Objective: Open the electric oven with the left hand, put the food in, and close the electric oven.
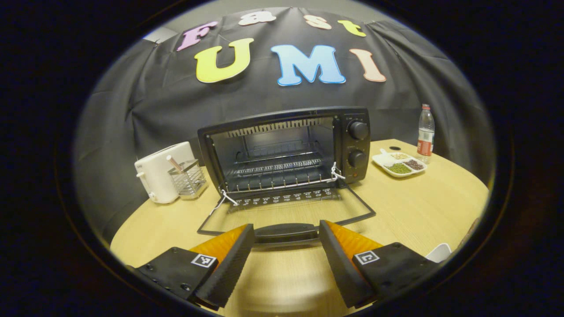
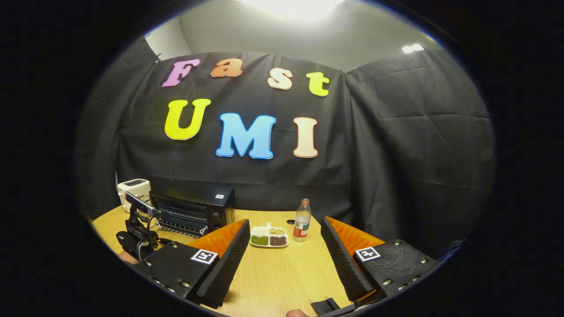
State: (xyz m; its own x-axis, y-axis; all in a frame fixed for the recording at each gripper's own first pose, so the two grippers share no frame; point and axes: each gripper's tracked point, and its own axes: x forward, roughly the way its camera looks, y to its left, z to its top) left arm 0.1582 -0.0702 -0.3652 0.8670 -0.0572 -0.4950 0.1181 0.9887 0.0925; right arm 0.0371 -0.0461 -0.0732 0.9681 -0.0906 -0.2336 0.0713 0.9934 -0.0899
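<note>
The black electric oven [image 1: 286,149] stands at the back of the round wooden table [image 1: 440,198] with its glass door [image 1: 291,207] folded down flat toward me. Its wire rack [image 1: 275,169] is bare. My left gripper [image 1: 286,225] is open, with the door's dark handle [image 1: 285,232] lying between its fingertips, one fingertip off each end. The food, a white divided tray [image 1: 398,164] of green, brown and pale grains, sits right of the oven. My right gripper [image 2: 284,222] is open and holds nothing, facing that tray [image 2: 269,237] from a distance. The oven [image 2: 194,210] and the left gripper [image 2: 136,233] appear at the left.
A white toaster [image 1: 161,176] and a small wire holder [image 1: 187,176] stand left of the oven. A plastic bottle [image 1: 425,134] stands behind the tray. A white object [image 1: 438,253] peeks in at the table's near right edge.
</note>
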